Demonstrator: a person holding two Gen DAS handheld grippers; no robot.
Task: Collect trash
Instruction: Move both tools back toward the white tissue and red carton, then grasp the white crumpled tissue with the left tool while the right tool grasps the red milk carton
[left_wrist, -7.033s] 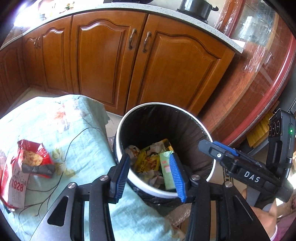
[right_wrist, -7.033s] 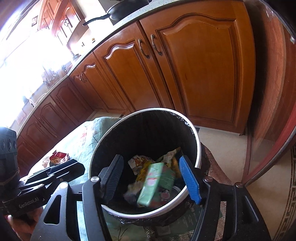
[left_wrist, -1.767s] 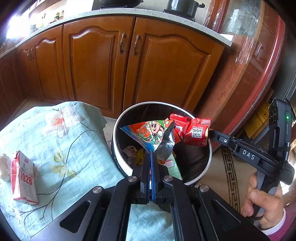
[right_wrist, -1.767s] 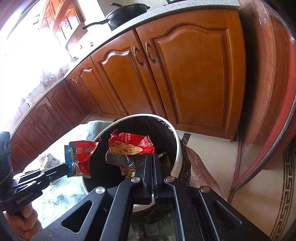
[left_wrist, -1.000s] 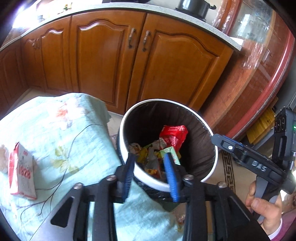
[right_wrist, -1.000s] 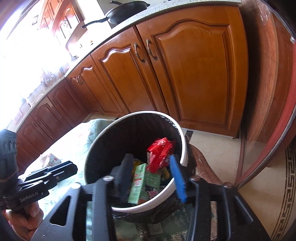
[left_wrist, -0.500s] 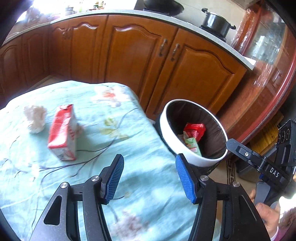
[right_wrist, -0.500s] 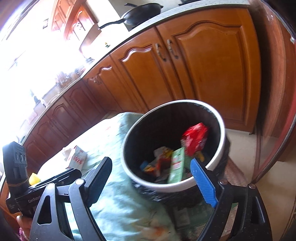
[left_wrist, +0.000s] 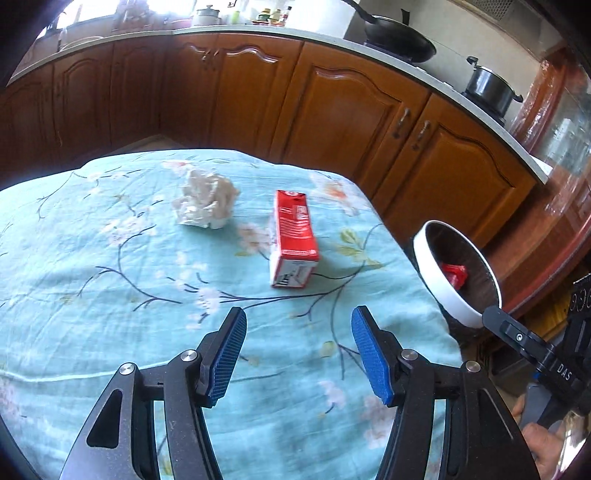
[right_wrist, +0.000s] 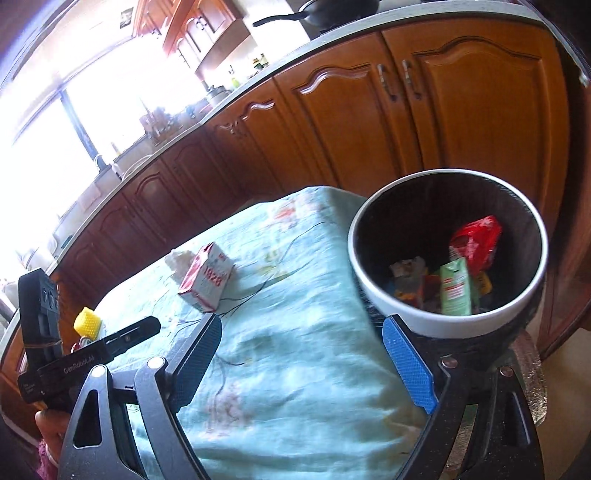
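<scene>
Red carton (right_wrist: 207, 281) marked "1928", "DAS" on right tool (left_wrist: 495, 321), "GenRobot.AI" on left tool (left_wrist: 297, 352), both parted, empty.

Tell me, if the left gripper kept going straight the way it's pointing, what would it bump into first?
Probably the tablecloth just ahead of the open left gripper; nothing sits between its fingers. The red carton lies further along that line, though depth is hard to judge.

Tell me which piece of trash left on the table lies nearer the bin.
The red and white carton, lying on its side. The crumpled white paper wad sits beyond it, farther from the white-rimmed bin.
</scene>
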